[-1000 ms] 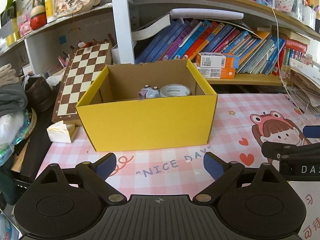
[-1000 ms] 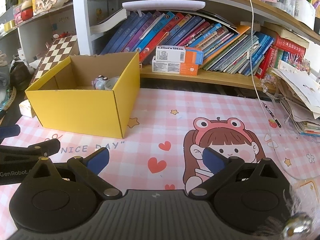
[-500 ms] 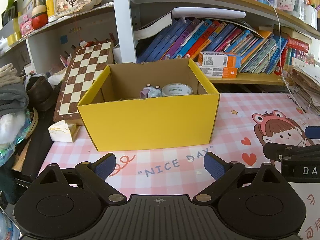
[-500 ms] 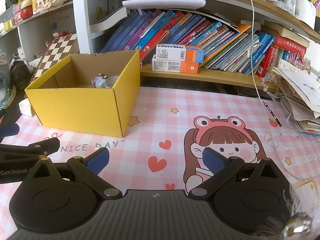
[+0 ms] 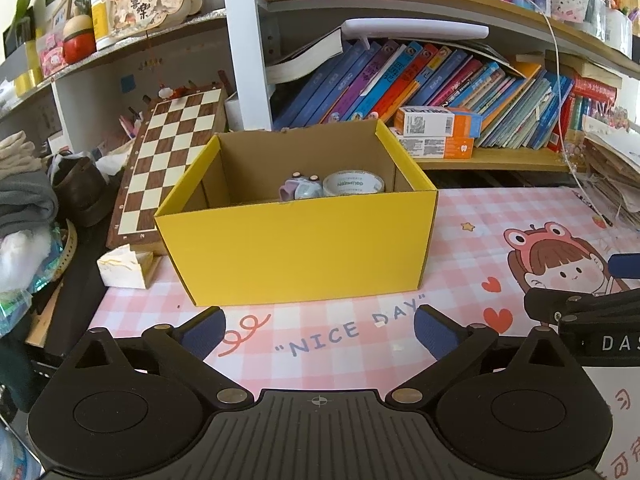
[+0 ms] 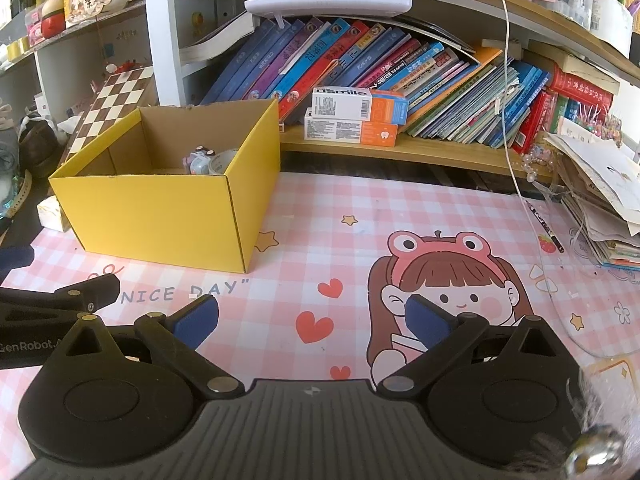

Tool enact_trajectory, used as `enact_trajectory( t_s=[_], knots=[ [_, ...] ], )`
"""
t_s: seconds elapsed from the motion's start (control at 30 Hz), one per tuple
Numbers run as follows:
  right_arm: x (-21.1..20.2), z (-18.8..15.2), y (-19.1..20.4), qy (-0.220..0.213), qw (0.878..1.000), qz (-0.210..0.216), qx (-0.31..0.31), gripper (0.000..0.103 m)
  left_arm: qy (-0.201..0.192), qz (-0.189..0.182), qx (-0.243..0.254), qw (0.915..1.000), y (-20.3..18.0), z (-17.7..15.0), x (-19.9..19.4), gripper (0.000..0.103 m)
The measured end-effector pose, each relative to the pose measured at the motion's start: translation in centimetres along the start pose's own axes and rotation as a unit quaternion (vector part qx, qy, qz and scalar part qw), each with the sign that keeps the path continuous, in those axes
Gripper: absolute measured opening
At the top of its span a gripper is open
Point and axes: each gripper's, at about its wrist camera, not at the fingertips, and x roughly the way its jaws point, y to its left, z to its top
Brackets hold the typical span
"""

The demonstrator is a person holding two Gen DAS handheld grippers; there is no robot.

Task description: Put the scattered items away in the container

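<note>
The yellow box (image 5: 296,248) stands open on the pink checked mat (image 5: 472,216), and everything here is placed from it. Inside, against its back wall, lie a roll of tape (image 5: 354,185) with small print I cannot read and, touching it on the left, a small purple toy (image 5: 299,188). In front of the box the mat says "NICE DAY" (image 5: 352,330). The left gripper (image 5: 318,330) hangs in front of the box with its fingers spread wide and nothing between them. The right gripper (image 6: 312,316), to the right of the box, is also spread and empty. Behind the box to the right, a white and orange carton (image 6: 358,105) reads "usmile". A chessboard (image 5: 168,160) leans behind the box to the left.
</note>
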Motion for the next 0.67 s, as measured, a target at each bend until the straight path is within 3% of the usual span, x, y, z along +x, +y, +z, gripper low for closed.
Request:
enact_trajectory(
  t_s=[0.67],
  knots=[
    [0.28, -0.25, 0.18, 0.006, 1.000, 0.001, -0.002, 0.101, -0.011, 0.011, 0.004, 0.9999, -0.33, -0.14, -0.10, 0.102]
  ],
)
